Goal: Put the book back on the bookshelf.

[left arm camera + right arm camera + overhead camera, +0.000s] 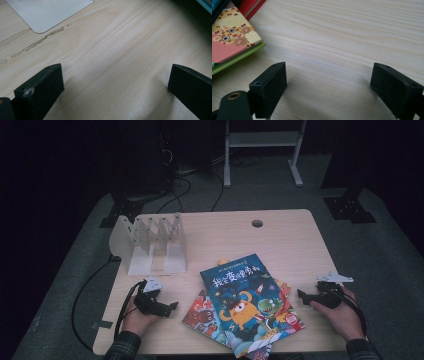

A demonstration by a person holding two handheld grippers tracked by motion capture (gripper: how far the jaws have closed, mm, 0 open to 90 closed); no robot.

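Two black two-jaw grippers, left gripper (172, 307) and right gripper (301, 294), jaws spread, empty, flank stacked glossy picture books (247, 306); risk: slick covers sliding apart when gripped.

My left gripper (172, 306) sits at about 7 o'clock in the high view, held low in my left hand (134, 317), its fingers (40, 90) spread wide and pointing toward 3 o'clock with nothing between them. My right gripper (301, 294) sits at about 4 o'clock, gripped by my right hand (340, 314), pointing toward 9 o'clock. Its fingers (269, 86) are also parted wide, hovering just over the surface, holding nothing. Both sleeves enter from 6 o'clock.
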